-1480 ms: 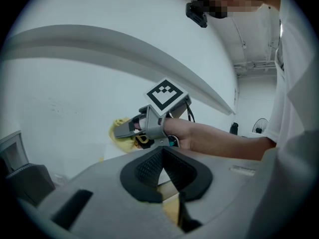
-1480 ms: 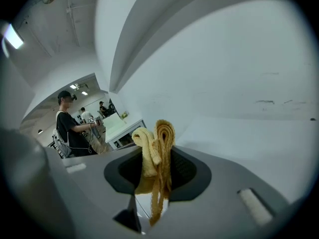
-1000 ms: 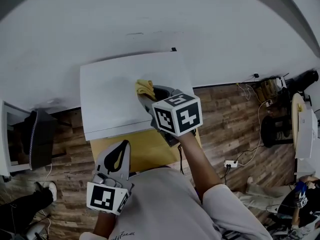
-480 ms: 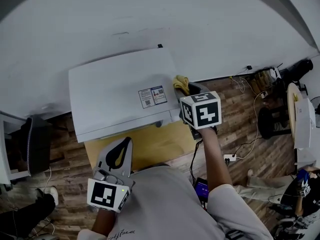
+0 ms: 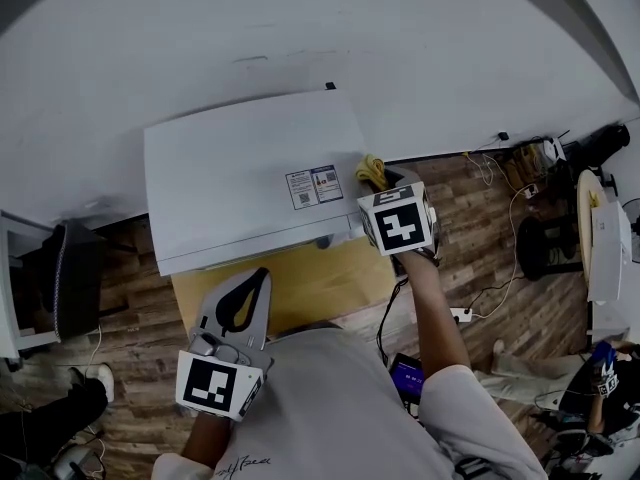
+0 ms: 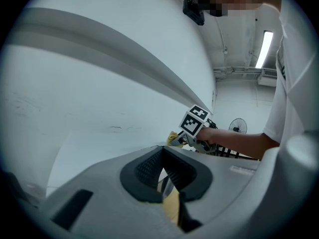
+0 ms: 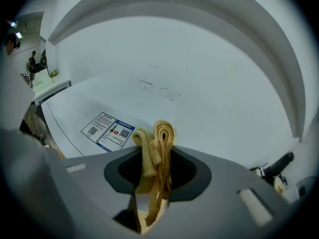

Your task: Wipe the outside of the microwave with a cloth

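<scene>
Fingers (image 7: 193,179) of the right gripper (image 7: 157,176) are clamped on the yellow cloth (image 7: 162,133), at the right edge of the microwave (image 5: 240,178) top. The left gripper (image 6: 162,173) is closed and empty. Cloth judged soft, light, floppy; grip the bunched middle.

The microwave (image 5: 250,173) is being recorded as plain white. Its label (image 5: 313,185) is being seen as white, with blue, red and green print and dark code squares. The cloth (image 7: 160,133) is being noted as yellow. The table (image 5: 300,286) is being shown as ochre and the floor (image 5: 470,218) as brown wood planks. The left gripper (image 6: 162,156) and right gripper (image 7: 155,156) are being observed as grey with black pads (image 7: 187,176). Their cubes (image 5: 400,218) are being seen as white with black squares.
</scene>
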`<state>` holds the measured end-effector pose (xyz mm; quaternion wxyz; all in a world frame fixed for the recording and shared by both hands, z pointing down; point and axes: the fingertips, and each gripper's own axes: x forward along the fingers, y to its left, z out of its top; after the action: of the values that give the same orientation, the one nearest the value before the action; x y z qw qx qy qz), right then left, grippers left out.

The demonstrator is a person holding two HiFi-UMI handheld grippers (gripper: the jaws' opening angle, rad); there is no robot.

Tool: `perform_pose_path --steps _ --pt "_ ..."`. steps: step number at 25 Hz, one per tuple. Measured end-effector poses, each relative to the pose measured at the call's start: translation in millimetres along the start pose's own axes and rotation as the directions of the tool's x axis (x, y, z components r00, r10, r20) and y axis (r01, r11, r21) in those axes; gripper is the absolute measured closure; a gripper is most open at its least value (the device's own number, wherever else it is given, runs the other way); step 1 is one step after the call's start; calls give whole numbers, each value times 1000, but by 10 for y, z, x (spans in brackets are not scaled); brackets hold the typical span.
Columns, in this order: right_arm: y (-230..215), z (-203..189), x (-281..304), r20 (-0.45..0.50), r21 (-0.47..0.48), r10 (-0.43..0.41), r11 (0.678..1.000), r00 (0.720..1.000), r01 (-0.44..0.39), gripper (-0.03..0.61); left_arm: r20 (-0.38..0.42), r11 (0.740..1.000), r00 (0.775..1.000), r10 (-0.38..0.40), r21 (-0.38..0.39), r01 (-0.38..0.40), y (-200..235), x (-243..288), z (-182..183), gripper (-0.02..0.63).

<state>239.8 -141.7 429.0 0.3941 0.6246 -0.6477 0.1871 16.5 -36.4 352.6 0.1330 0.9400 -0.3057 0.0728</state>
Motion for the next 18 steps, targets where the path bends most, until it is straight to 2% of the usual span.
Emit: perform_pose_path --steps 5,7,18 --pt "99 64 -2 41 159 132 978 990 -137 454 0 1000 1000 5 -3 -5 31 -46 -4 624" --pt "142 75 -12 50 187 156 969 986 -163 454 -3 1000 1000 8 -3 -8 43 -78 -20 624" --pt "505 175 -30 62 144 207 966 976 -214 454 9 999 999 32 -18 -32 50 -156 -76 624"
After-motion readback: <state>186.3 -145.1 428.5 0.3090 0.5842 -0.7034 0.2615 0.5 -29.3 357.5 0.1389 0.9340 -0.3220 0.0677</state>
